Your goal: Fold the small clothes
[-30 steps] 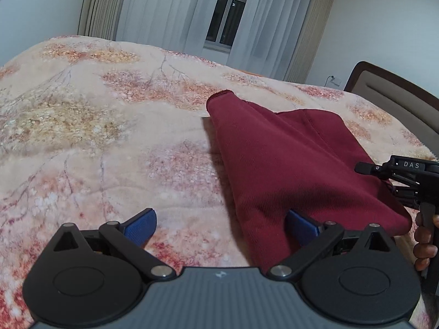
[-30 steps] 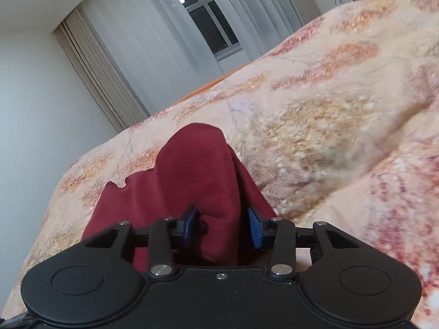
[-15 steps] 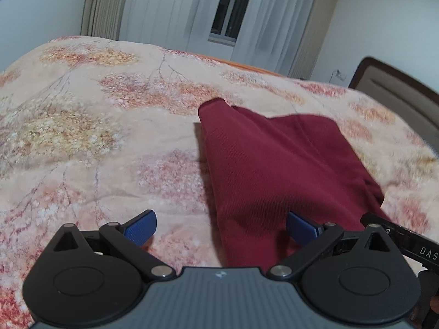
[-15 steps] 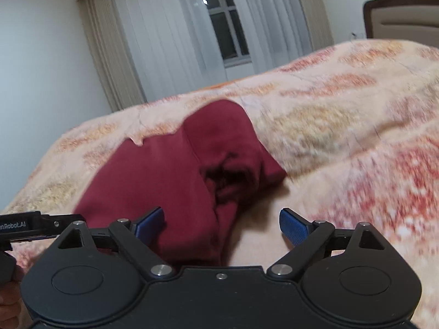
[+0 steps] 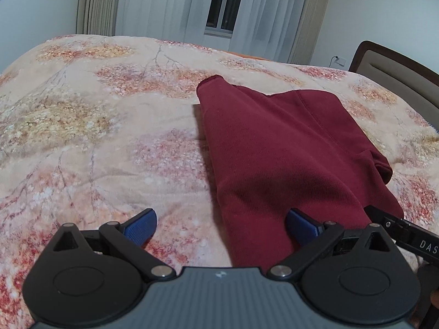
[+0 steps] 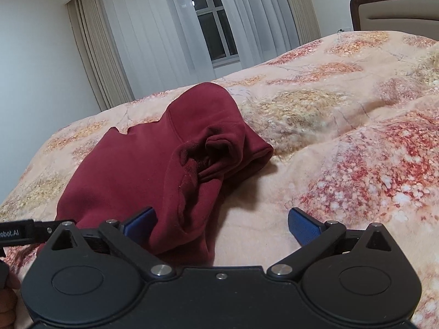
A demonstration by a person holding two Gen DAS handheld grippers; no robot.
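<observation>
Newly released: dark-red knit garment (image 6: 131,170), folded, on floral quilted bedspread (image 6: 356,142); right gripper (image 6: 221,223) jaws just opened, holding nothing; left gripper (image 5: 221,226) likewise apart.

A: The maroon garment (image 5: 274,150)?
B: Soft matt knit cloth; finely ribbed.
A: Beneath it?
B: The bedspread (image 5: 96,137), matt printed fabric; behind it, the headboard (image 5: 397,82), glossy wood around padding.

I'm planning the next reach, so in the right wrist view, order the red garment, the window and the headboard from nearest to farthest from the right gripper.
1. Red garment: lying on the bed just ahead of the open right gripper, towards its left finger.
2. Headboard: top right, at the bed's far end.
3. Window: top centre, on the wall beyond the bed.
</observation>
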